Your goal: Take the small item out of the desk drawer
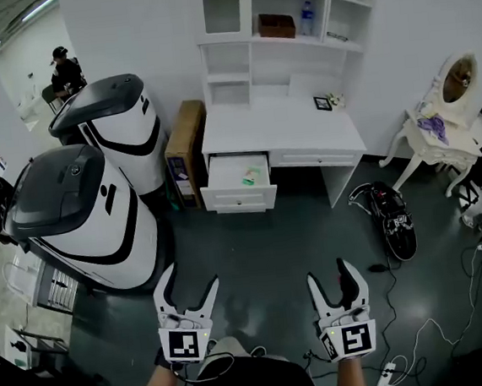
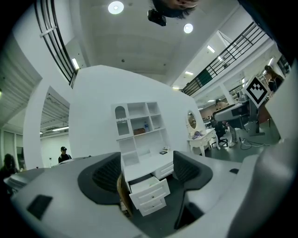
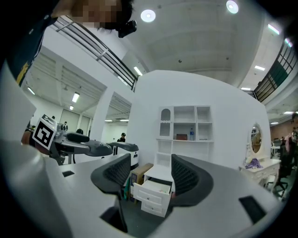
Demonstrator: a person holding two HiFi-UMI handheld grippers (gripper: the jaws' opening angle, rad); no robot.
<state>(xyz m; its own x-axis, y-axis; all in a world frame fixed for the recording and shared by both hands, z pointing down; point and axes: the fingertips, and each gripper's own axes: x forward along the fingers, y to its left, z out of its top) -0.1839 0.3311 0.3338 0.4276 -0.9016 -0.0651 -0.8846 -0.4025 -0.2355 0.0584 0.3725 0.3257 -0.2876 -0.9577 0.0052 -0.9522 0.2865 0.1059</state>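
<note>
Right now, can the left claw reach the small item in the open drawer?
Probably not yet: the left claw, open and empty, hangs well short of the drawer holding the small item. Only floor lies between; stepping closer should work.

Left tongs (image 1: 190, 280) and right tongs (image 1: 328, 274) side by side; jaws apart, empty

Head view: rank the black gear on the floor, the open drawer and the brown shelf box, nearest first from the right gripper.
1. Black gear, on the floor, right of the right gripper.
2. Open drawer, ahead, left.
3. Brown box, upper shelf.
</note>
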